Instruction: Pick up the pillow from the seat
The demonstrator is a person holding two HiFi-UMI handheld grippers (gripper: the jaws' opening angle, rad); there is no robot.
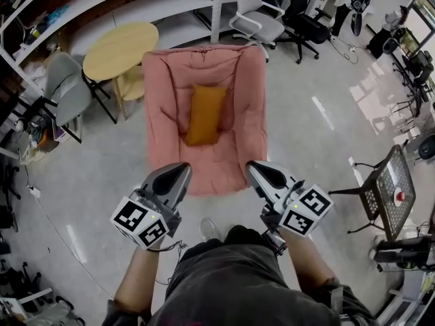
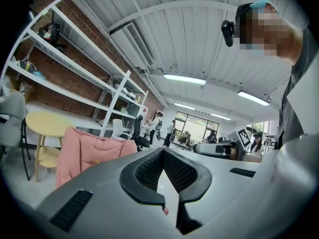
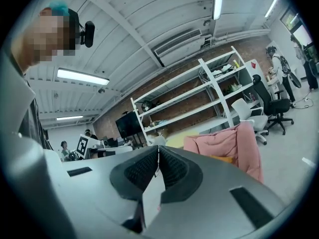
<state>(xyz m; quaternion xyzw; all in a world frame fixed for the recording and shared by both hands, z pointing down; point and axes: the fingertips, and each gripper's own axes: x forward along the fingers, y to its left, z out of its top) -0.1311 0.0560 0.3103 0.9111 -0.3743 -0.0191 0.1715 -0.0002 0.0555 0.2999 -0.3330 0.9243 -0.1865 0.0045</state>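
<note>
An orange pillow (image 1: 205, 114) lies on the seat of a pink padded chair (image 1: 163, 121) in the middle of the head view. My left gripper (image 1: 182, 169) is held near the chair's front edge at the left, its jaws shut with nothing between them. My right gripper (image 1: 251, 166) is held level with it at the right, also shut and empty. In the left gripper view the pink chair (image 2: 84, 148) shows at the left beyond the closed fingertips (image 2: 162, 151). In the right gripper view the chair (image 3: 229, 143) stands at the right with a sliver of the pillow (image 3: 223, 159).
A round yellow table (image 1: 119, 49) and a grey chair (image 1: 64, 90) stand left of the pink chair. White office chairs (image 1: 255, 12) are behind it. A black mesh side table (image 1: 391, 189) is at the right. White shelving (image 2: 65, 83) lines the brick wall.
</note>
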